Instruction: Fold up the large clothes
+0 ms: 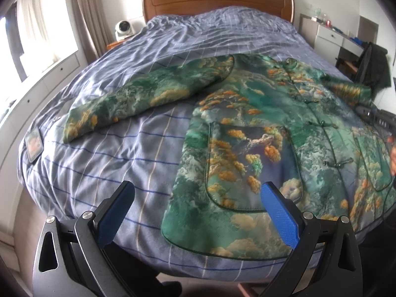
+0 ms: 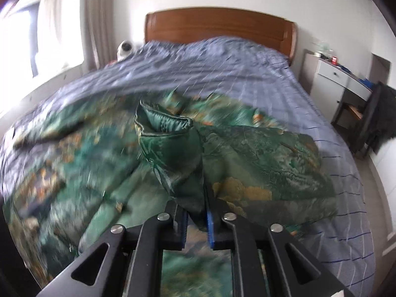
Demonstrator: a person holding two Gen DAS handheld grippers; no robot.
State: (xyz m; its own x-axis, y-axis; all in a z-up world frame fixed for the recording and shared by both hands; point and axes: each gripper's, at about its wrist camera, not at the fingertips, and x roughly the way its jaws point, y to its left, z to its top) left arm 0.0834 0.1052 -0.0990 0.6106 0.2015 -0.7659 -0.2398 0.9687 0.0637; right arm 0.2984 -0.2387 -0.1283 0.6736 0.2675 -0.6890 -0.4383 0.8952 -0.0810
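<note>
A large green jacket [image 1: 259,133] with orange and white cloud print lies front up on the bed, its knot buttons down the middle. Its left sleeve [image 1: 138,96] stretches out flat to the left. My left gripper [image 1: 198,195] hangs open above the jacket's lower left hem, touching nothing. In the right wrist view my right gripper [image 2: 196,212] is shut on the jacket's right sleeve [image 2: 173,133], which is lifted with its green satin cuff opening facing up, over the blurred body of the jacket [image 2: 74,173].
The bed [image 1: 123,163] carries a blue-grey checked cover, with a wooden headboard [image 1: 217,0] at the far end. A small card-like item [image 1: 33,143] lies at the bed's left edge. A white desk [image 1: 331,37] and a dark chair [image 1: 371,66] stand to the right.
</note>
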